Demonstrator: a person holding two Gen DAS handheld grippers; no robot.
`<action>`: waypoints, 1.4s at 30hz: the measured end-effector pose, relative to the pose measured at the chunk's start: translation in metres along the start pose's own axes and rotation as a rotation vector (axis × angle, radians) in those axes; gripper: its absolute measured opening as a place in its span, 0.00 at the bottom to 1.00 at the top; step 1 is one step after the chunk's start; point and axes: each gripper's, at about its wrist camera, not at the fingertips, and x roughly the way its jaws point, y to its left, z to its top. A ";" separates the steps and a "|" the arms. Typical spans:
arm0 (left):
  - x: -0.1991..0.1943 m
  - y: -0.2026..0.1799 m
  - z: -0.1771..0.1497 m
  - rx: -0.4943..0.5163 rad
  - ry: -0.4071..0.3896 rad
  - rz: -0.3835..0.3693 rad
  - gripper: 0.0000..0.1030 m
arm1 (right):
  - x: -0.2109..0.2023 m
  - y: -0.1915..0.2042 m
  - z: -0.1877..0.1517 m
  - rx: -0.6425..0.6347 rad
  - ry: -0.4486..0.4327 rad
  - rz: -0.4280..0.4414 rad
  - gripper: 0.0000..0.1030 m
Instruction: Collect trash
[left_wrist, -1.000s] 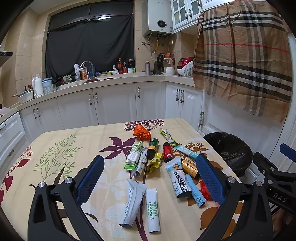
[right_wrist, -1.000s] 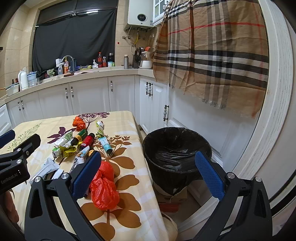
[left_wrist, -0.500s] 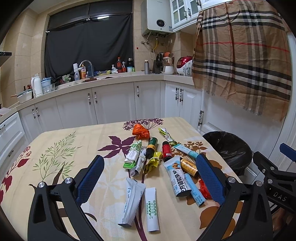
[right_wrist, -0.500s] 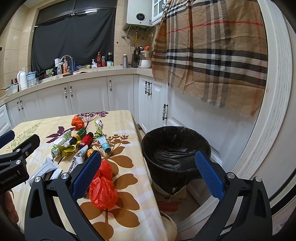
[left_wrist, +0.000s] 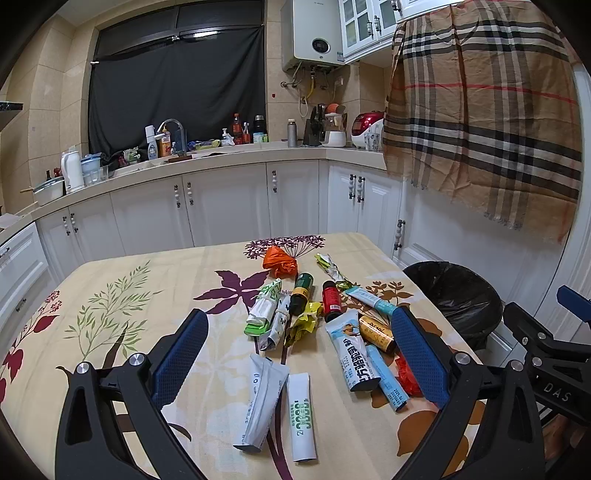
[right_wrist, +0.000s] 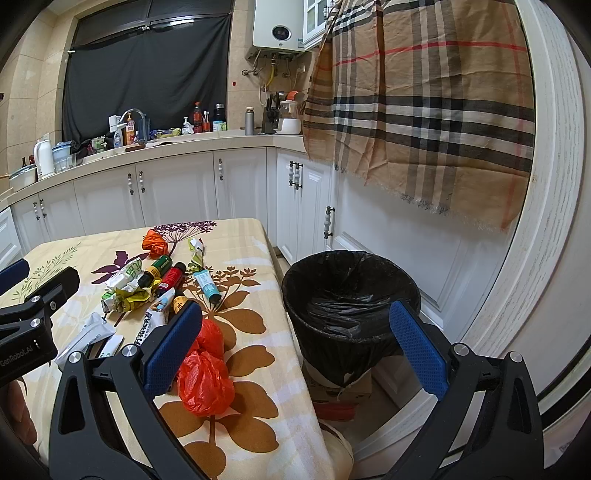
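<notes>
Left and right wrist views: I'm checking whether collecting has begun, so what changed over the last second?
Almost nothing: both views shift very slightly. The left gripper and right gripper stay open and empty; nothing was grasped or released. The wrappers, the red bag and the bin lie as before.

In the left wrist view the near red bag (left_wrist: 405, 374) is mostly hidden behind the right finger (left_wrist: 419, 356) of the left gripper (left_wrist: 299, 360), and the bin (left_wrist: 452, 295) is cut by the table edge. Small print on the tubes (left_wrist: 356, 356) is unreadable (too distorted). The bottles (right_wrist: 197, 118) on the far counter blur together. The cardboard box (right_wrist: 341, 387) under the bin is half hidden.
</notes>
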 end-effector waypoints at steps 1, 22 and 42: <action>0.000 0.000 0.000 0.000 0.000 0.000 0.94 | 0.000 0.001 0.000 0.000 0.000 0.000 0.96; 0.000 0.000 0.000 -0.002 0.002 0.000 0.94 | 0.000 0.000 0.000 0.000 0.002 -0.001 0.96; 0.001 0.000 -0.003 -0.002 0.006 0.001 0.94 | 0.001 -0.002 -0.001 -0.001 0.005 0.000 0.96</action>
